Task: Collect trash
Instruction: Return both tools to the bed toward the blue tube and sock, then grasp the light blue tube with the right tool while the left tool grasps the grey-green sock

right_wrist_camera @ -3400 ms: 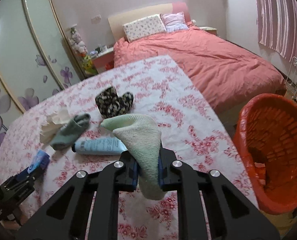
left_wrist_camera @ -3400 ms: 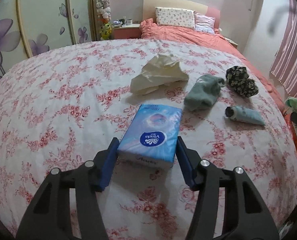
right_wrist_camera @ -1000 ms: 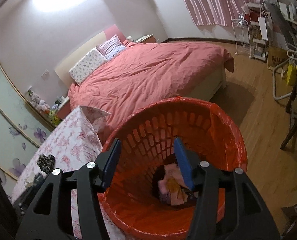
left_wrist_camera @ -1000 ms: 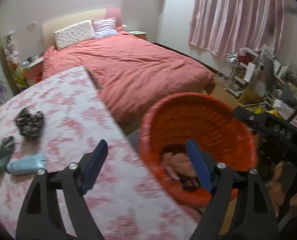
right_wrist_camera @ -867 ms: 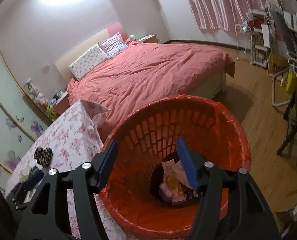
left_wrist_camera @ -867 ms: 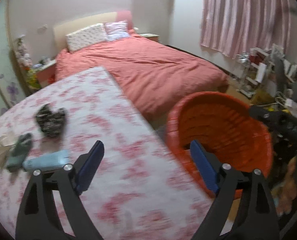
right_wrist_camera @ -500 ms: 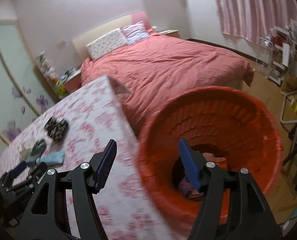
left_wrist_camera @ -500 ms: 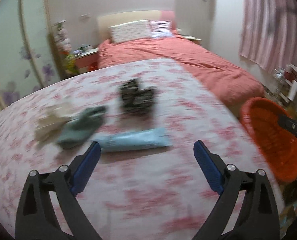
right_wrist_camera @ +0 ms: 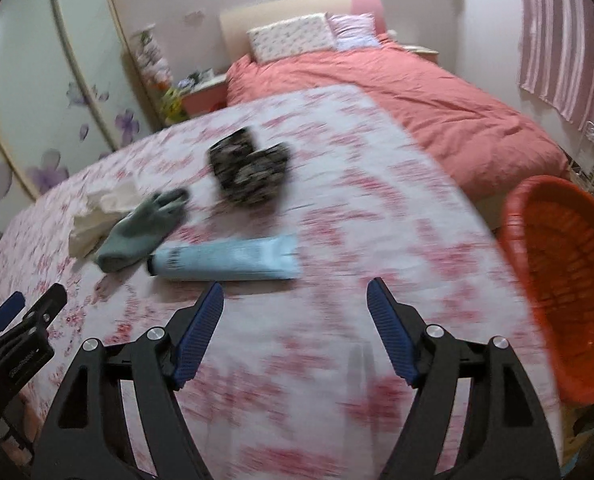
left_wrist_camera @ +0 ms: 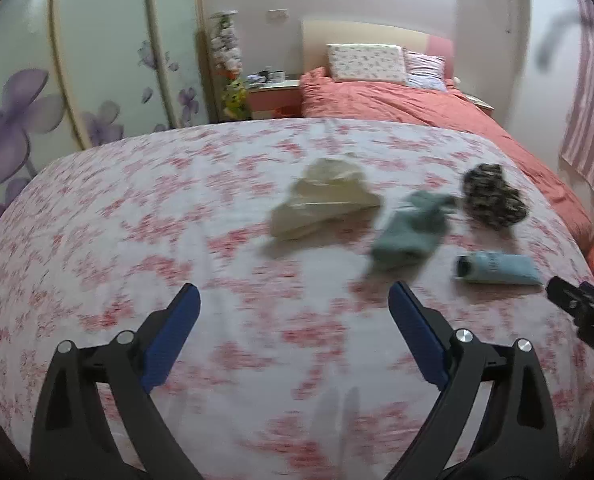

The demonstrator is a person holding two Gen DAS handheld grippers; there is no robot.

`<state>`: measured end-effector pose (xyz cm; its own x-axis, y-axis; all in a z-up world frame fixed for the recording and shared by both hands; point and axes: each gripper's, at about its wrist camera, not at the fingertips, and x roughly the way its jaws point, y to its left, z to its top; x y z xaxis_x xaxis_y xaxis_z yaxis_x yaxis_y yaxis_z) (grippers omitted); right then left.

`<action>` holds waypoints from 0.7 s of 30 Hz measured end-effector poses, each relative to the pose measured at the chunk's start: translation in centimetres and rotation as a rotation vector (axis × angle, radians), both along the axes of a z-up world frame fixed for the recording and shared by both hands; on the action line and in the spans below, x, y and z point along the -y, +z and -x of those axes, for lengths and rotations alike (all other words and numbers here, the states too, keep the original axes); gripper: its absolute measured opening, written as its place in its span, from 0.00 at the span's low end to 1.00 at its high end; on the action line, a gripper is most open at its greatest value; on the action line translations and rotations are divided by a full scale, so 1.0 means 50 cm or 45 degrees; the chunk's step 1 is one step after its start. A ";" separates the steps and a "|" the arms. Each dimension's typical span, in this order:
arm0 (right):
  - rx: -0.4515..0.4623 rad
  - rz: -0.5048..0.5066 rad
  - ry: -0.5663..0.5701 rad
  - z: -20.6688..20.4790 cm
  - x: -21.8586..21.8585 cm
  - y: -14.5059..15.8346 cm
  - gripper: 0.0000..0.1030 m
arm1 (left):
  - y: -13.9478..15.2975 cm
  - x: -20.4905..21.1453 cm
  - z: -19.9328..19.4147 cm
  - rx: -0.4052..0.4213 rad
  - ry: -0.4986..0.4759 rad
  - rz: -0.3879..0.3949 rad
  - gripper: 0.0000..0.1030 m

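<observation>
On the floral tablecloth (left_wrist_camera: 137, 220) lie a crumpled cream paper (left_wrist_camera: 325, 200), a grey-green sock (left_wrist_camera: 411, 228), a dark flowered cloth (left_wrist_camera: 493, 196) and a light blue tube (left_wrist_camera: 497, 268). My left gripper (left_wrist_camera: 292, 288) hovers open and empty, short of the paper and sock. My right gripper (right_wrist_camera: 295, 284) is just short of the tube (right_wrist_camera: 225, 260); its jaws are opening with nothing between them. The sock (right_wrist_camera: 145, 224), the cloth (right_wrist_camera: 251, 172) and the paper (right_wrist_camera: 101, 212) lie beyond the tube. The orange basket (right_wrist_camera: 565, 264) stands off the table's right edge.
A bed with a pink cover (right_wrist_camera: 437, 100) lies behind the table, and a wardrobe with purple flowers (left_wrist_camera: 37, 120) is to the left. The left gripper (right_wrist_camera: 29, 304) shows at the lower left of the right wrist view. Striped curtains (right_wrist_camera: 569, 40) hang on the right.
Both grippers swung left from over the orange basket back above the table. Both stand wider than a second ago. The tissue pack and pale green sock held earlier are gone from them.
</observation>
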<state>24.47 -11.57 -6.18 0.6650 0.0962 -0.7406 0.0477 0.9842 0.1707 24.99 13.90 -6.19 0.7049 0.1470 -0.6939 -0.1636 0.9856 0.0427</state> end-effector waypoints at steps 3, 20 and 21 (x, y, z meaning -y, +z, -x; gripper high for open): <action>-0.008 0.014 -0.003 -0.024 -0.052 -0.003 0.72 | -0.005 -0.042 0.003 0.003 0.043 0.016 0.91; -0.054 0.273 -0.028 -0.059 -0.118 -0.021 0.83 | -0.015 -0.090 0.014 0.001 0.087 0.076 0.91; -0.063 0.265 -0.039 -0.045 -0.098 -0.022 0.83 | -0.015 -0.088 0.013 0.000 0.085 0.077 0.91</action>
